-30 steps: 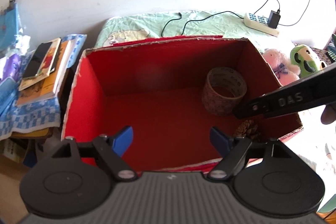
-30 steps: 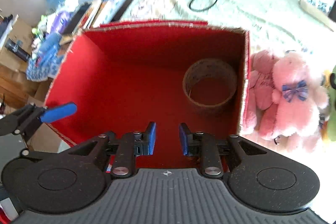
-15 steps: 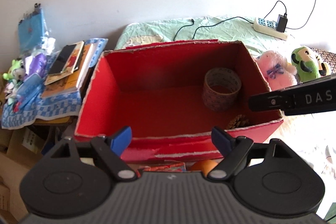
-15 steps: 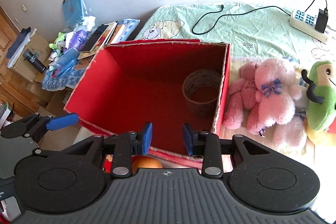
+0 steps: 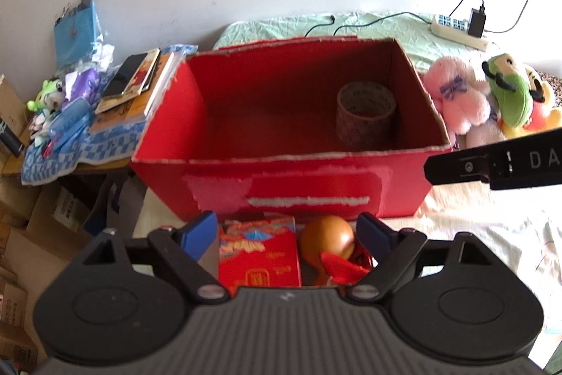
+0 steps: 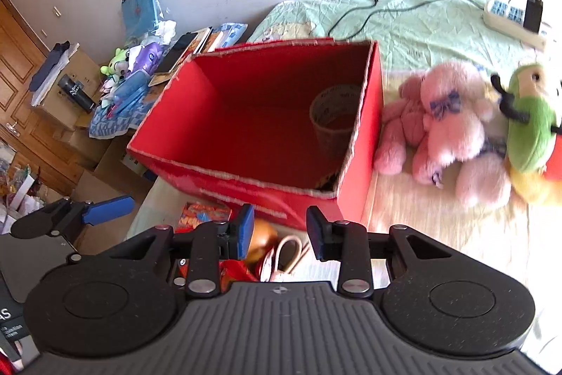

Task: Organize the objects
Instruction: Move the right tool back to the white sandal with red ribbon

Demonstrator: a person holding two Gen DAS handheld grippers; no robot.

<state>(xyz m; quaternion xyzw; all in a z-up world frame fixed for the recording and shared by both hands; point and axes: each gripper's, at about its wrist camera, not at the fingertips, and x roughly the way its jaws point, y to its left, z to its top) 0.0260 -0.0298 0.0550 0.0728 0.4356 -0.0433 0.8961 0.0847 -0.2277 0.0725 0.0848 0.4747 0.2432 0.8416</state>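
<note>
- The red box (image 5: 288, 188) sits on the bed (image 6: 421, 23), open at the top, long axis running left to right across both views. Its near wall stands between the loose things in front and the roomy floor inside.
- Inside, a tape roll (image 5: 365, 118) stands on its rim in the far right corner, close to the right wall; the rest of the floor looks free, so I judge there is plenty of room to drop things in.
- To the right of the box, touching or just beside its wall, lie a pink plush toy (image 6: 453, 125) and a green plush toy (image 6: 530, 129); they lie nearer the right hand.
- Just before the near wall lie a small red packet (image 5: 260, 252), upright or slightly tilted, and an orange ball (image 5: 326, 239) beside it on the right.
- The left hand-held gripper (image 5: 286, 234) hangs over these two, its blue pads spread wide with both things between them, holding nothing.
- The right hand-held gripper (image 6: 279, 232) is parted less widely and empty, with the ball just behind its left pad.
- Judgement: either hand could take the ball; whatever is lifted must clear the near rim.
</note>
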